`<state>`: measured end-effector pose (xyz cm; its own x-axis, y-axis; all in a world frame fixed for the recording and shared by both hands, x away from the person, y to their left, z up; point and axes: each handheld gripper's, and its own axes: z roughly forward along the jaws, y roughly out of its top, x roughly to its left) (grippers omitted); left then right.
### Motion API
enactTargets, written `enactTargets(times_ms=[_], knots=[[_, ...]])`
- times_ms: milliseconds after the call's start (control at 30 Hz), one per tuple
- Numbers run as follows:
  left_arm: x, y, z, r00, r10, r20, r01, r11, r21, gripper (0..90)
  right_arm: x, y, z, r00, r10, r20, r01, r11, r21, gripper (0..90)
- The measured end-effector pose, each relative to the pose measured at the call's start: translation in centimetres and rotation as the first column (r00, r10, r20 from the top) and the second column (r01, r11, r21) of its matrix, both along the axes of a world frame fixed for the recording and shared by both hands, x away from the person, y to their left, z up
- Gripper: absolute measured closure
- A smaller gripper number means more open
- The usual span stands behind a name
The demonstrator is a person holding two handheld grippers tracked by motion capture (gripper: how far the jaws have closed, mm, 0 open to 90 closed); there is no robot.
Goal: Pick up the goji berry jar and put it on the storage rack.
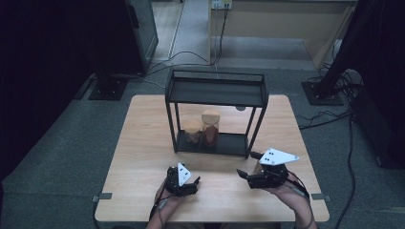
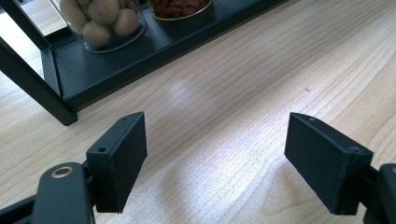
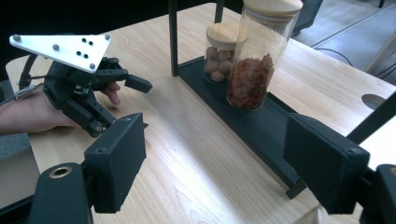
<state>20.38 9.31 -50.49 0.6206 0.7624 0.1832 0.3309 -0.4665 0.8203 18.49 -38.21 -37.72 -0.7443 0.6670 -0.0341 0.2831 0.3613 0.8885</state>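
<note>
hovering over the wooden table point(image 1: 143, 143), jaws spread and holding nothing: left gripper point(image 1: 184, 183) and right gripper point(image 1: 255, 174), both just in front of the black rack point(image 1: 215, 93). sitting side by side on its bottom shelf: short jar of nuts point(image 1: 193, 132) and taller jar of red berries point(image 1: 210, 128).

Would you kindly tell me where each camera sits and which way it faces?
High view: above the person's side, looking down on the table and rack; both forearms and tools show.
Left gripper view: on the left tool, facing the rack's base.
Right gripper view: on the right tool, facing the left tool and hand.
Shared: two jars.
</note>
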Motion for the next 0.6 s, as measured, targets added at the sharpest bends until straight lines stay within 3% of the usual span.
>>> enactTargets(times_ms=[600], knots=[[0.0, -0.1, 0.0, 1.0000, -0.001, -0.002, 0.001, 1.0000, 0.005, 21.0, -1.5, -2.1, 0.9, 0.9988, -0.035, 0.036, 0.034, 0.999, 0.017, 21.2]])
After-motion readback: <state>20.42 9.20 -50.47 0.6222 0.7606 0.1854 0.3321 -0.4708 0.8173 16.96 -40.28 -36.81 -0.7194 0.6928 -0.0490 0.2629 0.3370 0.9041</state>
